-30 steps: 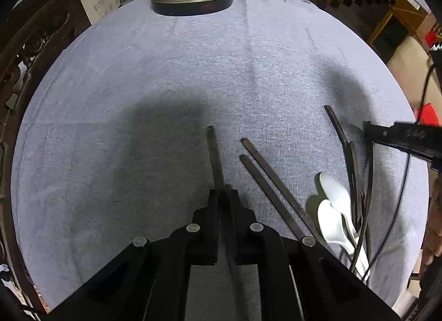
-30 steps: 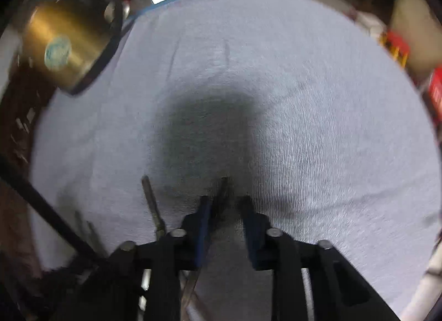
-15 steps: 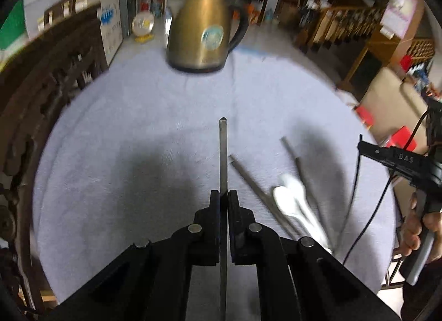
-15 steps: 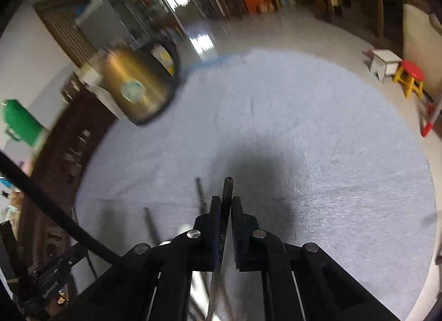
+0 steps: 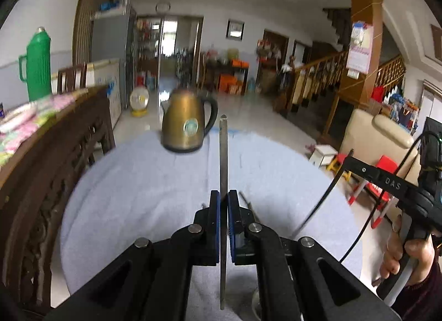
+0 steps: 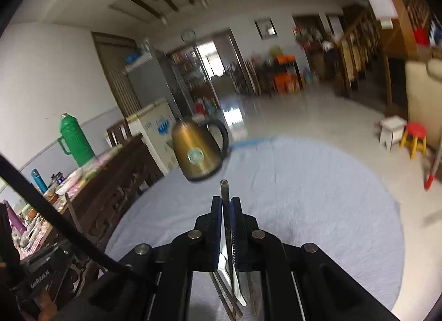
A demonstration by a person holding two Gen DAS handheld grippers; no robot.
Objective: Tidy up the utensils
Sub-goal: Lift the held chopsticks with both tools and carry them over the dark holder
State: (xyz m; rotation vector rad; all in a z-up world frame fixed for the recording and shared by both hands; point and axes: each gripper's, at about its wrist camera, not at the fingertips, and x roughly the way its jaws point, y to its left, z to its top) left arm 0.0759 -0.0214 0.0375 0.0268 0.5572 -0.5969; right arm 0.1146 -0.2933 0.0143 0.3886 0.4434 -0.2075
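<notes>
While metal chopstick (image 5: 223, 160) is clamped upright between closed pads of left gripper (image 5: 223, 205), raised above grey cloth-covered round table (image 5: 138, 183), second chopstick (image 6: 224, 191) is pinched in closed right gripper (image 6: 226, 202). Remaining utensils (image 6: 229, 290) seen on cloth below right gripper, partly hidden. Brass-coloured electric kettle (image 5: 186, 125) stood at table's far edge. Green thermos (image 5: 37, 64) seen on sideboard at left.

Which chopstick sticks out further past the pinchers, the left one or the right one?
The chopstick in the left gripper: it reaches far ahead, while the right gripper shows only a short tip.
</notes>
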